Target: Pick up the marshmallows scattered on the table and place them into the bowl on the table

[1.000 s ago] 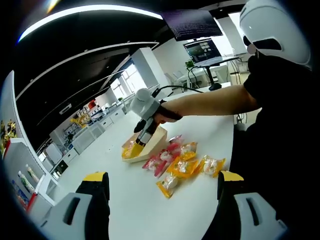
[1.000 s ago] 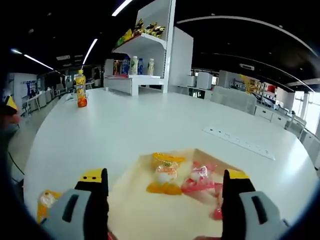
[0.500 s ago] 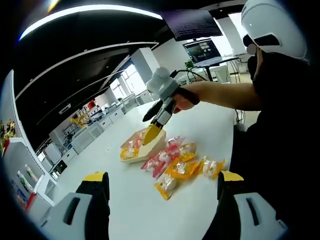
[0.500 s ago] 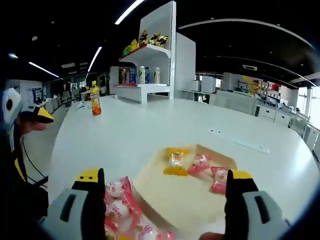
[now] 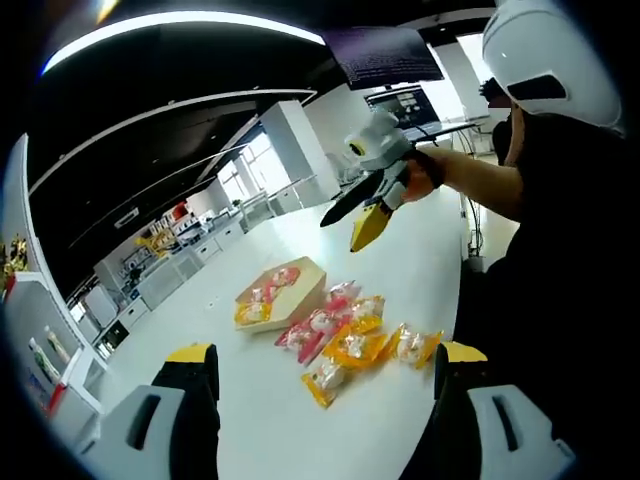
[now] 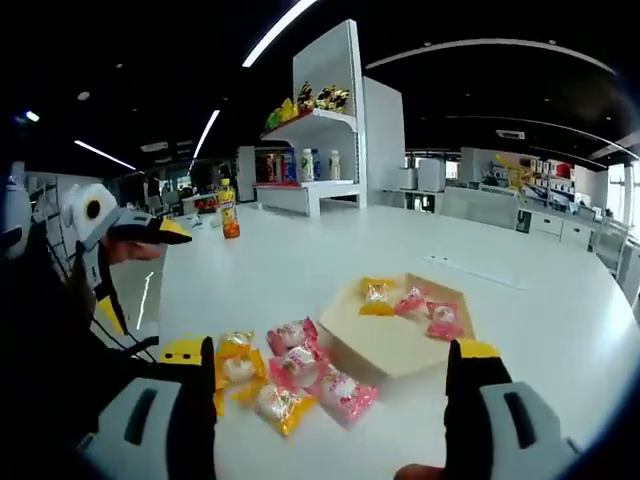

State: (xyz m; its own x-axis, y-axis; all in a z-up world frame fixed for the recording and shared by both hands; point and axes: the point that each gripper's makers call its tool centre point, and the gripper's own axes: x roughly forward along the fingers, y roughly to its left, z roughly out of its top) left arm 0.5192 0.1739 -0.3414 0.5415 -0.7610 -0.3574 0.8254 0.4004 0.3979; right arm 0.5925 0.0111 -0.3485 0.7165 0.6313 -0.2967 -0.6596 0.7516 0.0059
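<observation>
A shallow wooden bowl [image 5: 300,283] lies on the white table; in the right gripper view the bowl [image 6: 385,345] holds three marshmallow packets [image 6: 410,301], one yellow and two pink. Several more packets [image 5: 345,340] lie scattered beside it, pink and orange [image 6: 290,372]. My left gripper [image 5: 325,400] hovers open and empty over the near table. In the left gripper view my right gripper [image 5: 342,234] is held high above the table, beyond the packets, open with nothing in it. From its own view the right gripper [image 6: 330,390] looks down on packets and bowl. A yellow fingertip [image 6: 172,231] of the left gripper shows at the left.
A person in black [image 5: 560,250] stands at the table's right edge. An orange bottle [image 6: 230,210] stands far back on the table. A white shelf unit [image 6: 330,150] with snacks and bottles rises behind it. A power strip [image 6: 480,272] lies flat beyond the bowl.
My right gripper has lifted out of the bowl and drawn back up toward the person, still open. Bowl and packets lie as before. My left gripper has barely moved.
</observation>
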